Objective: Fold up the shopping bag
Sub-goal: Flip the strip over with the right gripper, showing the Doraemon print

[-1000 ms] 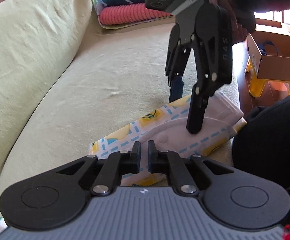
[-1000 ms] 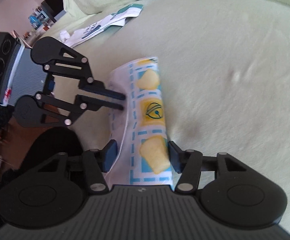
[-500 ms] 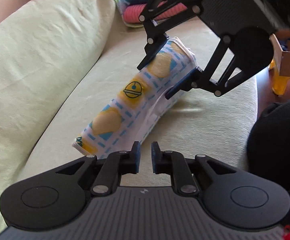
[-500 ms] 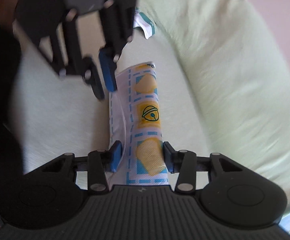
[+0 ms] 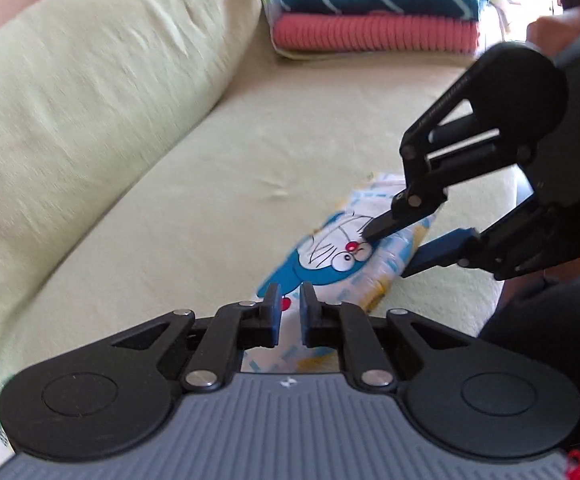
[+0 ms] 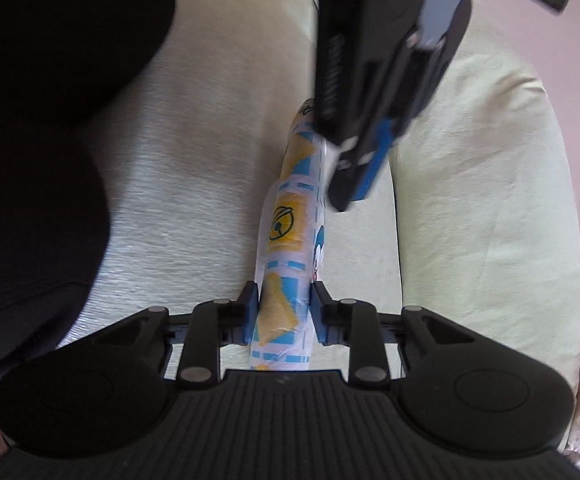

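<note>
Your sofa [image 5: 218,184] fills both views, its pale green back cushion [image 5: 70,92] at the left of the left wrist view. Folded towels [image 5: 374,12] are stacked at upper centre there. The folded shopping bag [image 6: 290,248] is in the middle, held by your right tool [image 6: 284,312], whose jaws have just been closing and now clamp its near end. Your left tool [image 5: 289,312] is pinched shut over the bag's other end.

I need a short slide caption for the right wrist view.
Right gripper closing on the folded blue-and-yellow patterned shopping bag above a pale green sofa.
</note>
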